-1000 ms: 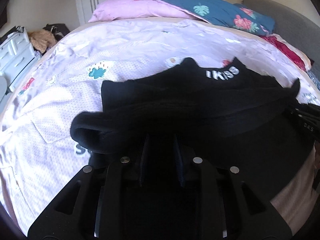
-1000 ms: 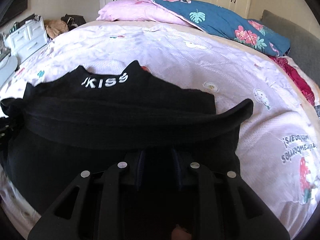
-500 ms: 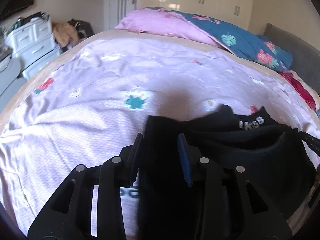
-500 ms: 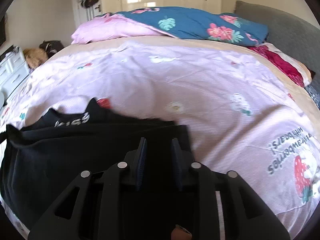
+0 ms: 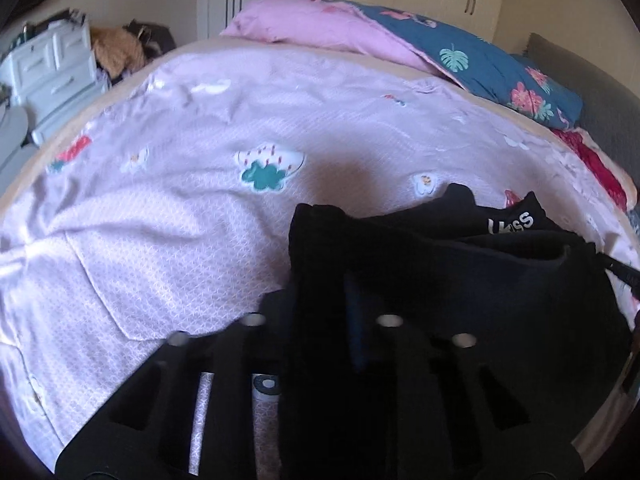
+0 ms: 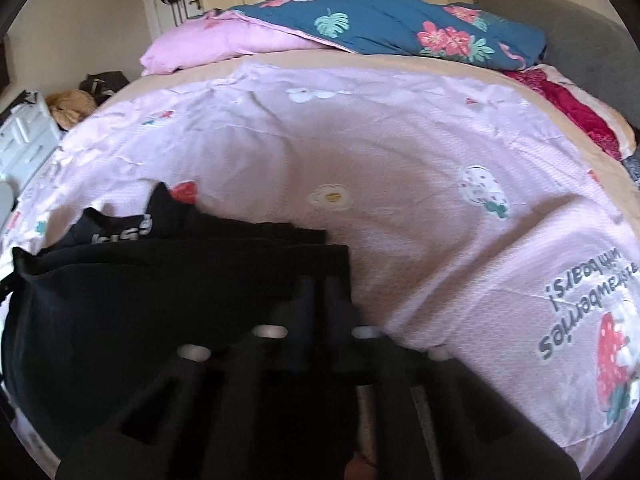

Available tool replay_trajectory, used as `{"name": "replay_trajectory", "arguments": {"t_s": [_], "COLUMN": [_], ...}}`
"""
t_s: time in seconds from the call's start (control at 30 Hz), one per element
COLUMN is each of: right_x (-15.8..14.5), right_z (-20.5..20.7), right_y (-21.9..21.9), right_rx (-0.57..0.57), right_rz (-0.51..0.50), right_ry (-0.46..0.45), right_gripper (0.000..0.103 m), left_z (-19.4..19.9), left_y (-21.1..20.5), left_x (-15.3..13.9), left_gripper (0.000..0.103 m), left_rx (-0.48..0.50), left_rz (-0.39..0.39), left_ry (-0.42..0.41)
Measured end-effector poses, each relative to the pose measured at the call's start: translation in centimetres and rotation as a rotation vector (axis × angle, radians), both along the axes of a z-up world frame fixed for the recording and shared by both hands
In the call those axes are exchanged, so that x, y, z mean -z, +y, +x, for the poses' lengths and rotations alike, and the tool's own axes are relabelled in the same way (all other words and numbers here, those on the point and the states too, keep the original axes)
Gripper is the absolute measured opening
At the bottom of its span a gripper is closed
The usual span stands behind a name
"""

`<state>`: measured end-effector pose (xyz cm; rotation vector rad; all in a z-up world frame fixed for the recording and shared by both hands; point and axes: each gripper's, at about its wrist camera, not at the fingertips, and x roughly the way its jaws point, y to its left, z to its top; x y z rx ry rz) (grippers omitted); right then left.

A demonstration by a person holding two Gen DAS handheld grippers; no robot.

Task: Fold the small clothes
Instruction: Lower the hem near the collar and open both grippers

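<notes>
Bed (image 6: 400, 60) w/ lilac print sheet (image 5: 160, 220), black garment (image 6: 140, 300), pink/blue duvet (image 6: 360, 28) at far end

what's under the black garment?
The black garment lies on the lilac printed bedspread, which shows all round it. A red strawberry print peeks out at its far edge. Whatever prints or folded layers lie beneath the fabric are covered.

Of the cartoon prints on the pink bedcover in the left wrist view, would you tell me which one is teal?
The rain cloud print on the pink bedcover, beside the black garment; it alone has a teal cloud under a white one. The others are mostly white or red.
</notes>
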<state>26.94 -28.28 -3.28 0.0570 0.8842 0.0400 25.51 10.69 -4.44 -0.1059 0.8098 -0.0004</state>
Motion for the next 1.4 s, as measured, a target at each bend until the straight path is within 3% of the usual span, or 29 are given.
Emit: {"name": "replay_trajectory", "arguments": {"t_s": [0.1,0.3,0.47,0.73,1.13,1.4], "right_x": [-1.1,-4.7,-5.6,-3.7,-2.9,-2.3], "right_z": [-0.7,-1.9,-1.5,-0.1,0.0,0.1], "right_y": [0.2,-1.7,-2.7,-2.1,-1.8,-1.1], "right_rx": [-0.016,0.037,0.077,0.086,0.093,0.103], "right_rz": [-0.005,0.117,0.151,0.094,0.070,-0.009], "right_ry": [-0.039,-0.169,-0.224,-0.165,-0.141,-0.124], "right_gripper": [0.002,0.002,0.002,0.002,0.002,0.002], "left_z": [-0.6,-2.0,-1.2,0.2,0.2,0.3], "left_y": [0.2,1.6,1.5,1.4,1.3,1.1], "left_x": [-1.2,-4.1,-3.9,-1.8,-1.3,-1.1], "left_gripper": [0.004,0.003,0.003,0.003,0.004,0.007], "left_rx": [-0.004,-0.027,-0.037,-0.058,-0.068,-0.068], "left_rz": [-0.011,-0.056,-0.042,-0.007,0.008,0.016], "left_ry": [-0.051,-0.137,-0.159,-0.094,-0.071,-0.053]}}
